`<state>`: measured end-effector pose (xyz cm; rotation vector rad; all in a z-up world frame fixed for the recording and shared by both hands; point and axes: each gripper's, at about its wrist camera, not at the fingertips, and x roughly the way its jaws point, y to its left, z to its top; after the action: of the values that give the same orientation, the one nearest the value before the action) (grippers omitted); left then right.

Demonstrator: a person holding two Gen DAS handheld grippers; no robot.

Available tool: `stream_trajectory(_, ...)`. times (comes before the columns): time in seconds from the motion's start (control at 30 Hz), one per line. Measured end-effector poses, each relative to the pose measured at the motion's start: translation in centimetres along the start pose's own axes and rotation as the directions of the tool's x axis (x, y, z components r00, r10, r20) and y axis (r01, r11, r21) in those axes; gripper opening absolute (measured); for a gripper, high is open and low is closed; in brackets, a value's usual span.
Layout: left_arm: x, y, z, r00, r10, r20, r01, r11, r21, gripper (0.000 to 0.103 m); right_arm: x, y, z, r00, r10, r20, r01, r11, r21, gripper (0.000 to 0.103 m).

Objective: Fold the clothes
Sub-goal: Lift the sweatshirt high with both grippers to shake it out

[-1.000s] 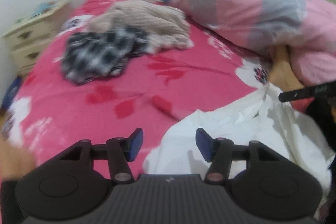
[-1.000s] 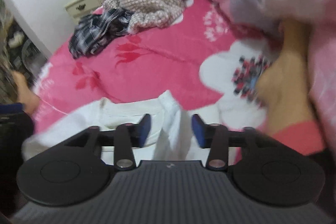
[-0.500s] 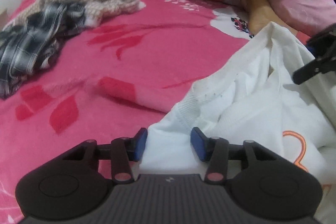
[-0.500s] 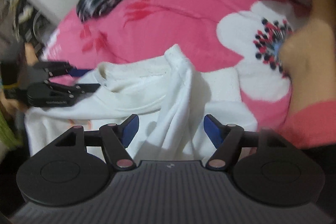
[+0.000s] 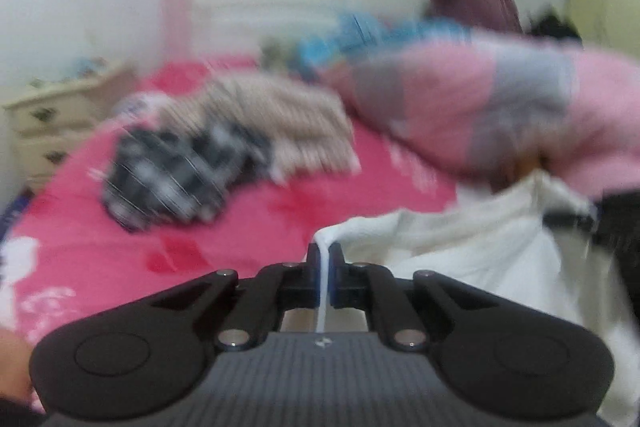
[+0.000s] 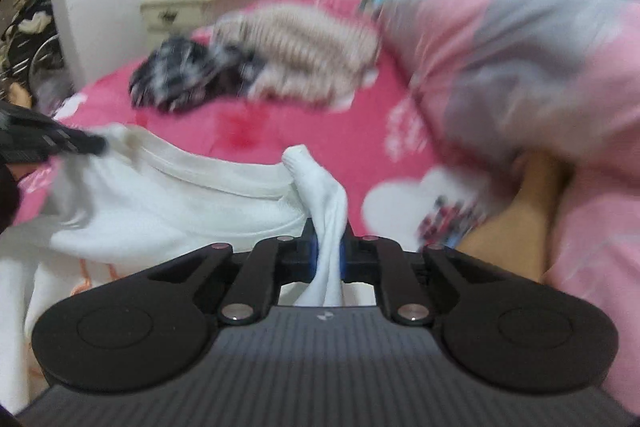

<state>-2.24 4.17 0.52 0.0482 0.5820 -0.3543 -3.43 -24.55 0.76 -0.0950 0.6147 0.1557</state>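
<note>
While both views blur, the left hand-held gripper is clamped on a thin edge of the white shirt at lower right over the bed. Only the right view shows the right hand-held gripper clamped on a thick fold and an orange print. No writing is readable.

Both views motion-blurred. Plaid garment and knit sweater: patterns smeared, edges uncertain. White shirt cut off at lower left of right view; its orange print mostly hidden behind gripper body. Items on nightstand too small to identify.
</note>
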Motion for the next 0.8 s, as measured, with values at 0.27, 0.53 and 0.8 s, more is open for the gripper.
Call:
stream_trajectory(0.27, -15.8, -1.7, 2.9, 0.953, 0.105, 0.283, -0.083, 0.993, -0.089, 0.004, -11.5, 2.7, 1.3, 0.912, 0.114, 0.395, -0.148, 0.987, 0.057, 0.006)
stream_trajectory(0.53, -30.7, -5.0, 5.7, 0.804, 0.118, 0.583, -0.084, 0.993, -0.085, 0.004, -23.5, 3.8, 4.7, 0.770, 0.153, 0.619, -0.235, 0.971, 0.053, 0.006)
stream_trajectory(0.8, -41.5, -8.6, 8.1, 0.620, 0.118, 0.776, -0.121, 0.991, -0.055, 0.004, -35.5, 2.9, 9.7, 0.628, 0.223, 0.746, -0.271, 0.961, -0.059, 0.006)
